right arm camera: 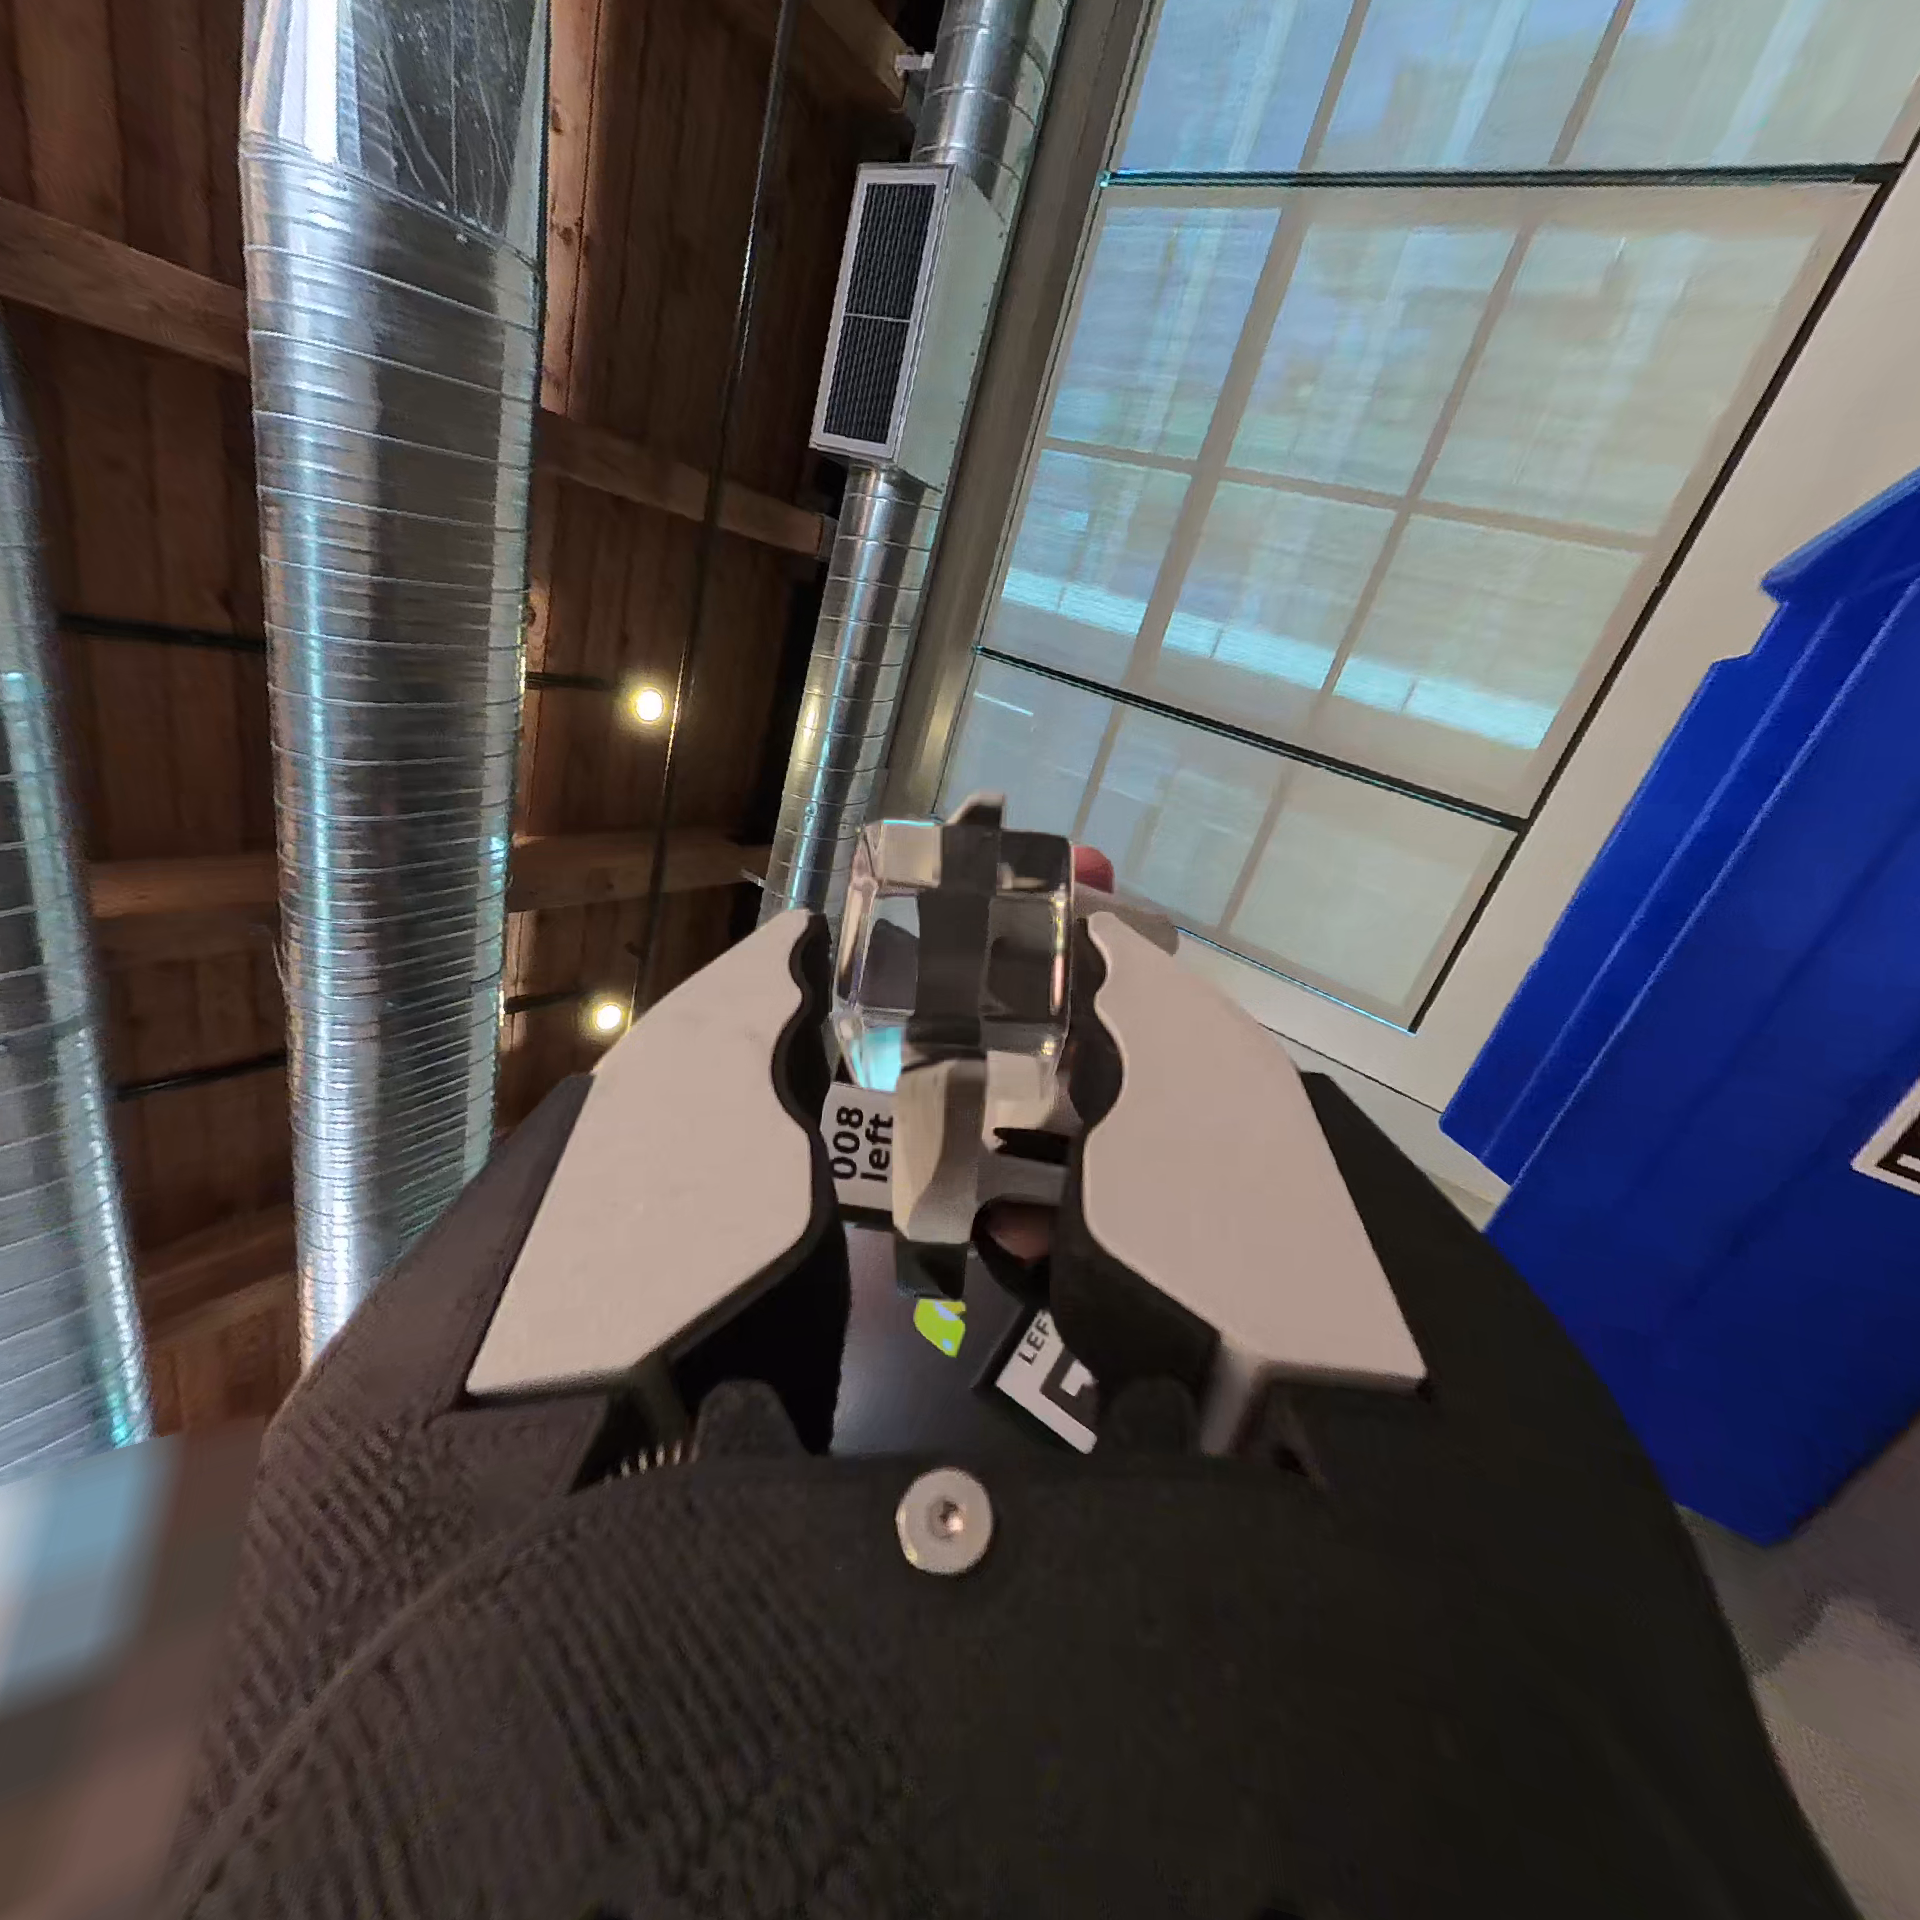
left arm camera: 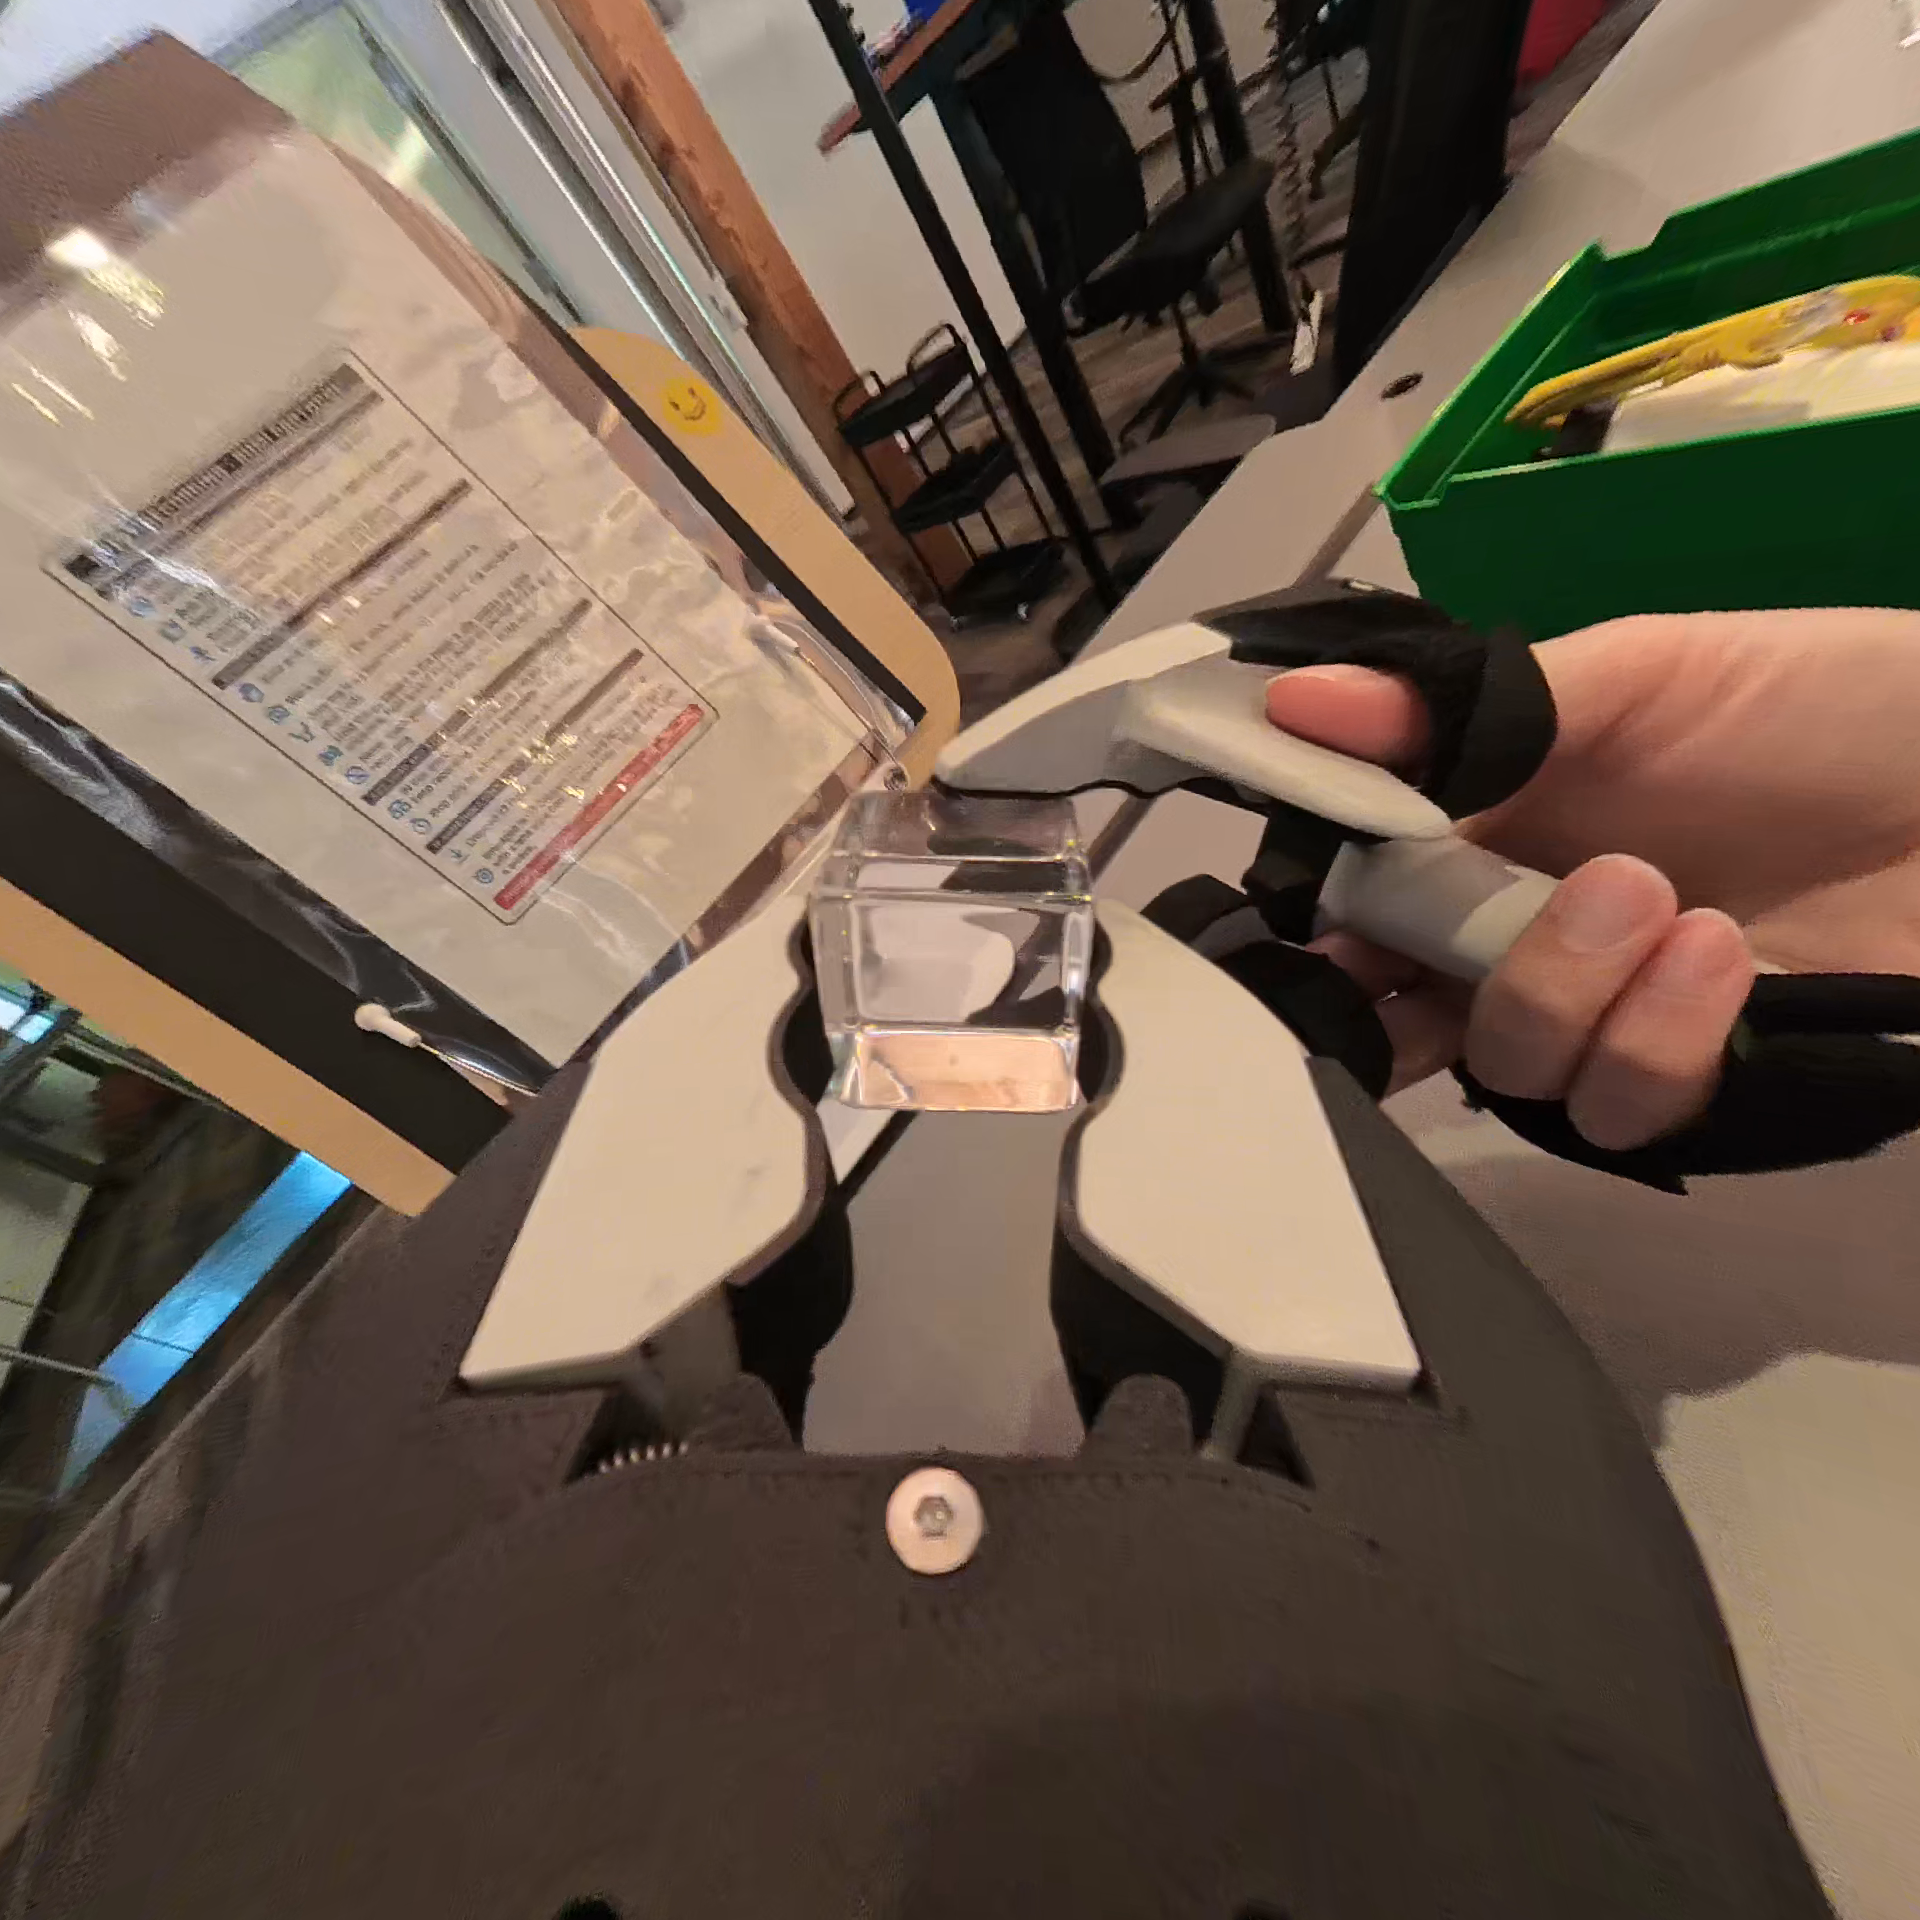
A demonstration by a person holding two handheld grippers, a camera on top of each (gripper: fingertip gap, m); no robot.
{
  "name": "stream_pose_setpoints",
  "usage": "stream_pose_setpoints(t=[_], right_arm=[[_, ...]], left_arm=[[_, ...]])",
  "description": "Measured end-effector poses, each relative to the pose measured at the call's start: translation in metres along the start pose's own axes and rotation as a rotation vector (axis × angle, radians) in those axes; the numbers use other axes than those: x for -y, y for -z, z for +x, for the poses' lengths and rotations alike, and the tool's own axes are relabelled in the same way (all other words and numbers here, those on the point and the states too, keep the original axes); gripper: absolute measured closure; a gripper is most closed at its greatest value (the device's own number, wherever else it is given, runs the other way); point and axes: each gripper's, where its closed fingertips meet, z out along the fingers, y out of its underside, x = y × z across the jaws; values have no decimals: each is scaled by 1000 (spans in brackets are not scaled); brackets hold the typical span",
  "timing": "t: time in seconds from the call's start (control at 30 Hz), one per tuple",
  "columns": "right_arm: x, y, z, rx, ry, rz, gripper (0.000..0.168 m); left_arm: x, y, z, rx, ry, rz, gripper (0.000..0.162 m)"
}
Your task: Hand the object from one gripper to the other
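A clear glass-like cube (left arm camera: 951, 961) sits between the grey fingertips of my left gripper (left arm camera: 951, 935), which is shut on its sides. My right gripper comes in from the right, held by a hand (left arm camera: 1621, 997); its upper finger (left arm camera: 1091, 727) lies on the cube's top face. In the right wrist view the same cube (right arm camera: 1029, 935) is between the tips of my right gripper (right arm camera: 951, 935), which is closed against it. A finger (right arm camera: 940, 1132) of the left gripper crosses in front of the cube edge-on. The cube is held in the air by both grippers.
A green bin (left arm camera: 1662, 540) with yellow items stands on the grey table (left arm camera: 1766, 1455) at the right. A tan panel with a laminated sheet (left arm camera: 364, 644) stands close on the left. A blue bin (right arm camera: 1714, 1039) is at the right in the right wrist view, with silver ducts (right arm camera: 384, 623) overhead.
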Motion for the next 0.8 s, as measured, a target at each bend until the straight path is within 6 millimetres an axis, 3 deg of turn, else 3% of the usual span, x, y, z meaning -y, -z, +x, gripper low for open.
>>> stream_pose_setpoints(t=[0.1,0.23,0.33,0.43,0.53,0.6,0.67,0.8], right_arm=[[-2,-5,-9,-7,115,-36,121],[-5,-8,-29,-106,558,-119,109],[-10,-6,-52,-180,1030,-174,100],[-21,-2,-70,-287,1645,-229,96],[-25,2,-63,-520,2198,-372,96],[-22,4,-49,-708,2452,-526,95],[-28,2,-31,-779,2525,-654,95],[-46,-2,-4,-718,2474,-801,96]], left_arm=[[7,3,-4,9,19,32,118],[18,13,-13,-62,231,101,118],[21,25,-18,-196,456,143,118],[21,38,-24,-331,696,174,118],[15,46,-26,-438,867,152,118],[9,47,-23,-476,925,104,118],[7,49,-14,-525,906,71,118],[13,54,11,-629,795,20,118]])
